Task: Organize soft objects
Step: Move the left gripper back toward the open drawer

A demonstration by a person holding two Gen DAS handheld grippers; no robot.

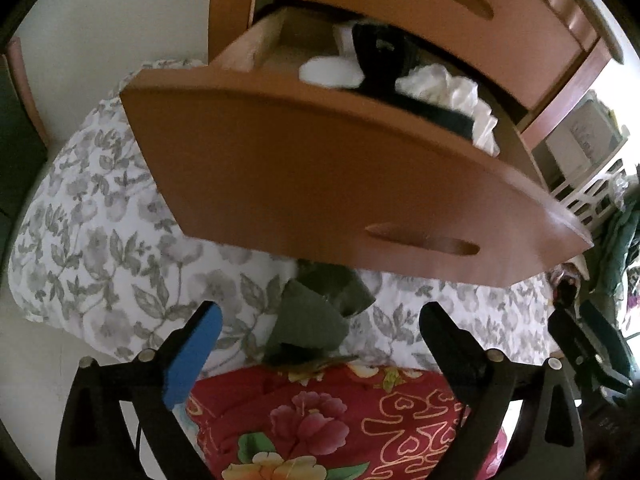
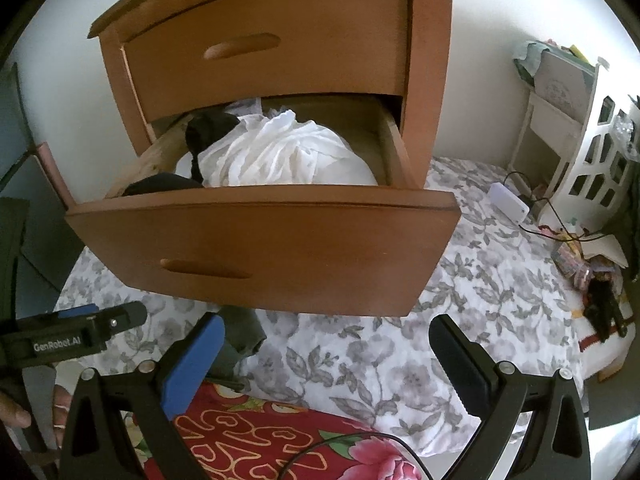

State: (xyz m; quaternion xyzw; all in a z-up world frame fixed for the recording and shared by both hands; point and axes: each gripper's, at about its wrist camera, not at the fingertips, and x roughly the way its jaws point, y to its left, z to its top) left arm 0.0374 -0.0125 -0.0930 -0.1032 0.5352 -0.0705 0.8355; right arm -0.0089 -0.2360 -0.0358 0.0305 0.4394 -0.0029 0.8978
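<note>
While spread wide with nothing between the jaws, left gripper hovering over the bed, blue pad on one finger, black finger opposite. Just beyond its tips, olive-green cloth lying crumpled on grey floral bedspread, touching the upper edge of red floral quilt and partly tucked under the pulled-out lower drawer. Drawer of wooden nightstand open and stuffed: white rolled item at left, black garment mid, crumpled white fabric filling the right side. Upper drawer shut. Right gripper likewise agape and empty, above bare bedspread, well apart from the cloth. Farther right, white power strip with black cord on the bedspread, white lattice rack at the edge.
</note>
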